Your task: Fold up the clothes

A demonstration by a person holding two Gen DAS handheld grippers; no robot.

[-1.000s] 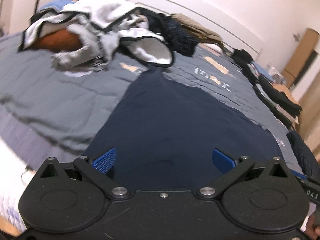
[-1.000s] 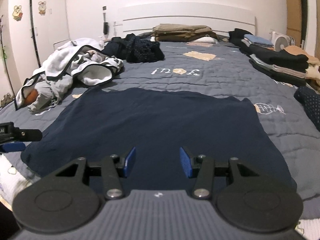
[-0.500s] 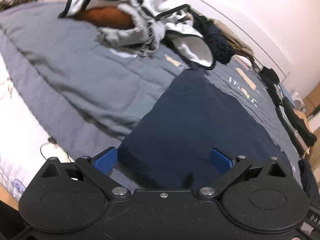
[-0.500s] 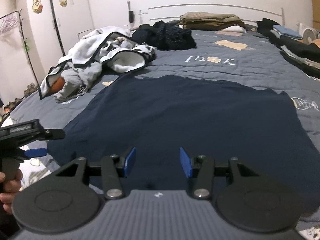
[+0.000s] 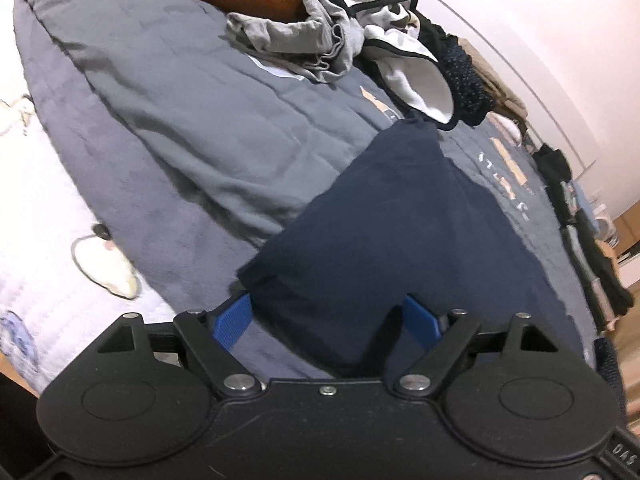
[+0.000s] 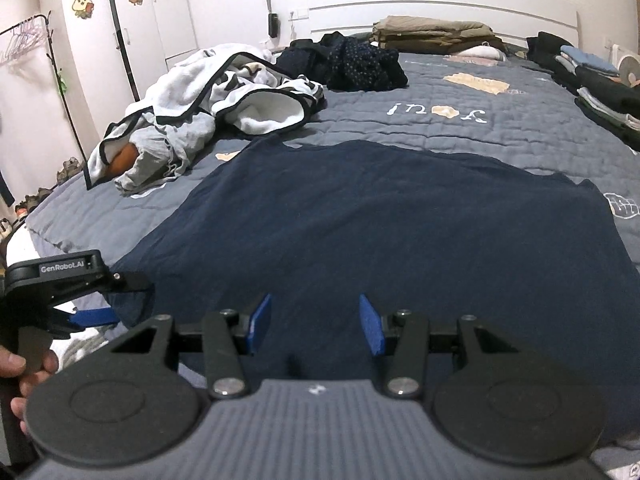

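A dark navy garment (image 6: 380, 216) lies spread flat on the grey quilted bed; it also shows in the left wrist view (image 5: 400, 240). My left gripper (image 5: 326, 318) is open, its blue pads on either side of the garment's near left corner, which lies between the jaws. In the right wrist view the left gripper (image 6: 108, 300) sits at that corner, held by a hand. My right gripper (image 6: 314, 326) is open and empty, low over the garment's near edge, to the right of the left one.
A heap of unfolded white, grey and orange clothes (image 6: 208, 108) lies at the bed's left. A dark dotted garment (image 6: 360, 64) and folded khaki items (image 6: 432, 32) are near the headboard. Folded stacks (image 6: 600, 84) line the right side. A white sheet (image 5: 48, 216) hangs at the bed's near edge.
My left gripper has moved left and down to the garment's near left corner, which now sits between its open jaws. The right gripper has shifted left along the near edge.
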